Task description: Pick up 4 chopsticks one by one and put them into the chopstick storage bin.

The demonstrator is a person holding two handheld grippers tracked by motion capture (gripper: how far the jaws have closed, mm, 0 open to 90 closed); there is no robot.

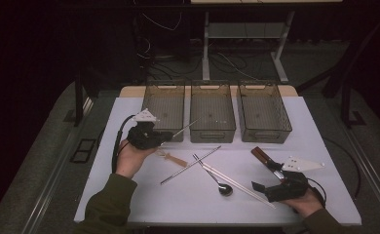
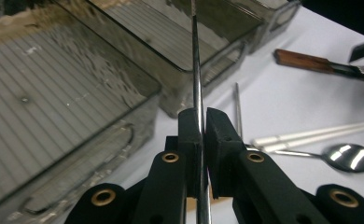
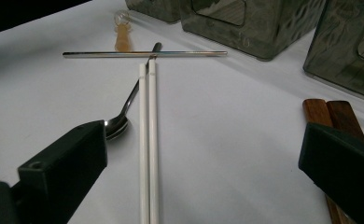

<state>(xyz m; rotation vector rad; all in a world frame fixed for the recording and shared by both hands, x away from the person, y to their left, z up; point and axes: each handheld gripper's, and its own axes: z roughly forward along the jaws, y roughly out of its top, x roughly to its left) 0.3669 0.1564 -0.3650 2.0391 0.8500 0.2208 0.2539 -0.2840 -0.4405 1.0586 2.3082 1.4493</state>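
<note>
1. Left claw (image 1: 164,137): your jaws are clamped on a thin metal rod (image 2: 196,70). The rod runs out past the jaw tips, up and over the front wall of the middle bin (image 1: 212,134). The claw itself sits off the table, just in front of the left bin (image 1: 151,105).
2. Right claw (image 1: 262,187): your jaws stand wide apart with nothing between the pads. It rests low at the near right of the table (image 1: 319,126), with the white chopsticks (image 3: 147,140) lying between the jaws in its own view.
3. Bins: three smoky clear bins in a row along the far edge; the right bin (image 1: 283,114) completes the row.
4. Second metal rod (image 1: 190,165): flat on the table, slanting across the middle.
5. Spoon (image 1: 225,189): bowl toward you, its handle crossing the second rod.
6. White chopsticks: a pair side by side, just beside the spoon, running toward the right claw.
7. Wooden-handled utensil (image 1: 262,155): flat on the table, just beyond the right claw.
8. Small tan piece (image 1: 171,157): on the table near the left claw; too small to identify.
</note>
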